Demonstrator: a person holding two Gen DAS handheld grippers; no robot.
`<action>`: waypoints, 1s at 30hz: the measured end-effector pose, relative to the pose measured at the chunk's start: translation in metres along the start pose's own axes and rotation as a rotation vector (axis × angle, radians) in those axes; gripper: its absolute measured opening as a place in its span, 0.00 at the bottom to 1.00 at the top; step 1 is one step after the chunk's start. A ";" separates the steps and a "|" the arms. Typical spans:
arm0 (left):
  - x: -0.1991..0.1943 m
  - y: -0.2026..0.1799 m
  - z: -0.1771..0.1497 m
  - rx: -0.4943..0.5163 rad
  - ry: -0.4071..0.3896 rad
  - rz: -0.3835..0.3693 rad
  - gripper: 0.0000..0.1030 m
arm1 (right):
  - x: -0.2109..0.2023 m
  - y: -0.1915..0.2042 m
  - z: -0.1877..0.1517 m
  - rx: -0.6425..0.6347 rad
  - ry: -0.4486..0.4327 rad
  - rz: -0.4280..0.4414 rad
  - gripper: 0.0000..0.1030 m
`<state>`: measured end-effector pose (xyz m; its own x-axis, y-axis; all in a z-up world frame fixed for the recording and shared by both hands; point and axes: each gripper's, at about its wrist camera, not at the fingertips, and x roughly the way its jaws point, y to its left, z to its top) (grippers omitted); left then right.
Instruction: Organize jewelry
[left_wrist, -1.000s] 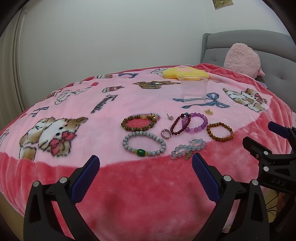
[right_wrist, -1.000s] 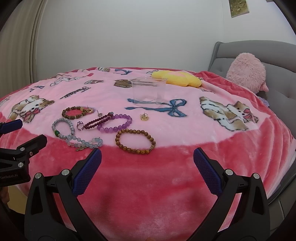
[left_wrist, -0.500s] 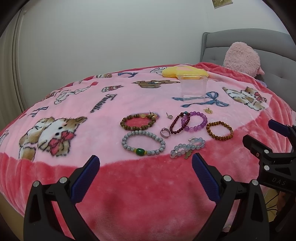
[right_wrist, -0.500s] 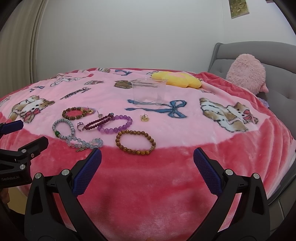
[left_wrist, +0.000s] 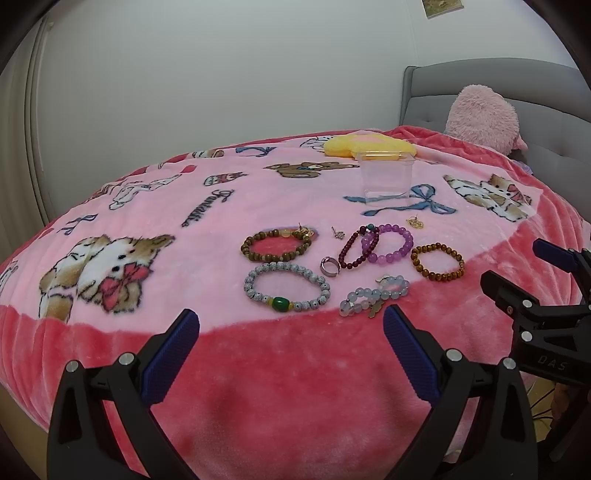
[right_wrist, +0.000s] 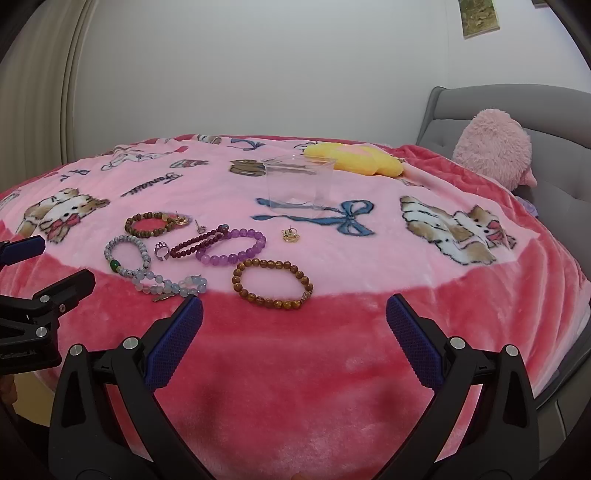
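Left hand-held gripper (left_wrist: 291, 334): we hold it low over the red border of the blanket (left_wrist: 295, 387), its two blue pads wide apart and with nothing between them.
Right hand-held gripper (right_wrist: 294, 321): we hold it beside the left one, over the same red border; its pads are also wide apart and hold nothing.
Pale blue bracelet (left_wrist: 373, 295): it lies nearest to us, at the line where the red border meets the pink field, just in front of the left gripper.
Grey bracelet with green bead (left_wrist: 286, 286): it lies flat to the left of the pale blue one, apart from it.
Brown amber bracelet (right_wrist: 272, 283): it lies on the right side of the group, just in front of the right gripper.
Silver ring (left_wrist: 330, 266): it sits between the grey bracelet and the dark red bracelet (left_wrist: 356, 248).
Purple bracelet (left_wrist: 388, 244): it overlaps the dark red one.
Dark wooden bracelet (left_wrist: 276, 244): it lies behind the grey one, with a gold earring (left_wrist: 304, 232) at its right end.
Small stud (left_wrist: 337, 232): it lies alone behind the ring.
Gold charm (right_wrist: 291, 235): it lies apart, near the blue bow print.
Clear container (right_wrist: 297, 182): it stands upright behind the jewelry, well apart from it; we see nothing inside.
Yellow cushion (right_wrist: 354, 158): it lies behind the container.
Pink plush toy (right_wrist: 493, 147): it leans at the grey headboard (right_wrist: 554, 110).
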<state>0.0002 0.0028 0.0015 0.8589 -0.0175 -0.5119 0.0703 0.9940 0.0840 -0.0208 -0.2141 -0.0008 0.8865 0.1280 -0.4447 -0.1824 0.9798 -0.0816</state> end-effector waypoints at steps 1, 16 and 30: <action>0.000 0.001 0.000 -0.001 -0.002 -0.001 0.95 | 0.000 0.000 0.000 0.000 0.000 0.000 0.92; -0.007 0.005 0.000 -0.049 -0.031 -0.039 0.95 | 0.001 -0.003 0.004 0.018 -0.035 -0.014 0.92; 0.041 0.065 0.014 -0.153 -0.032 -0.010 0.95 | 0.034 0.000 0.015 -0.112 -0.101 -0.057 0.92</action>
<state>0.0469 0.0656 -0.0017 0.8744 -0.0287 -0.4844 0.0030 0.9985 -0.0538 0.0154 -0.2072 -0.0029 0.9341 0.0925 -0.3448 -0.1715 0.9634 -0.2061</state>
